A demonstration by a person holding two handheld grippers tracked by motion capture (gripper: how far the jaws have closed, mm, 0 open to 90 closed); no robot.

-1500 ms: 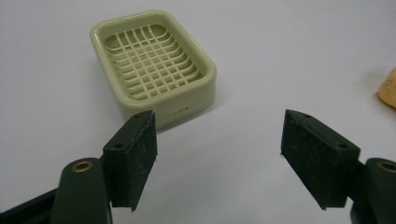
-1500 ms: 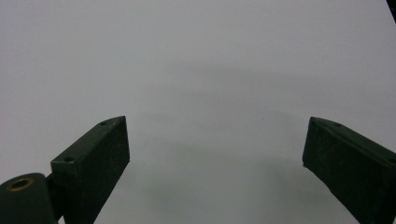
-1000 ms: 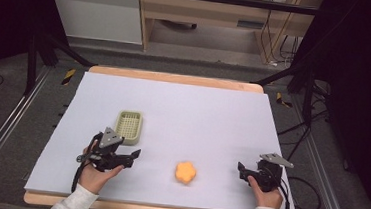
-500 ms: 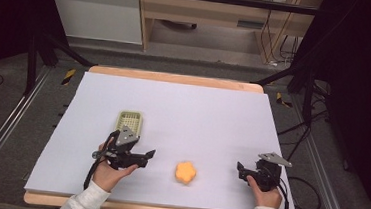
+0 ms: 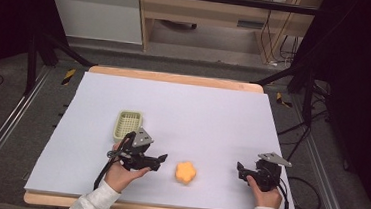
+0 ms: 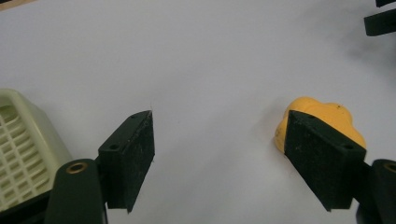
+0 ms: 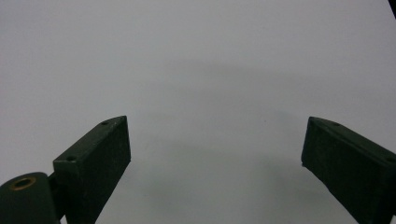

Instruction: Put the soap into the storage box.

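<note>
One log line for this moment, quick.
left gripper: open, beside orange piece | right gripper: open, idle | basket: empty

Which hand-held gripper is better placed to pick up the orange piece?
Left. The left hand-held gripper is open, close beside the orange piece and pointing toward it; the right hand-held gripper is farther away.

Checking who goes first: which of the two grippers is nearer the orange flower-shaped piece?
The left gripper. Its open jaws point at the orange flower-shaped piece with a small gap, while the right gripper sits much farther off, toward the table's right edge.
</note>
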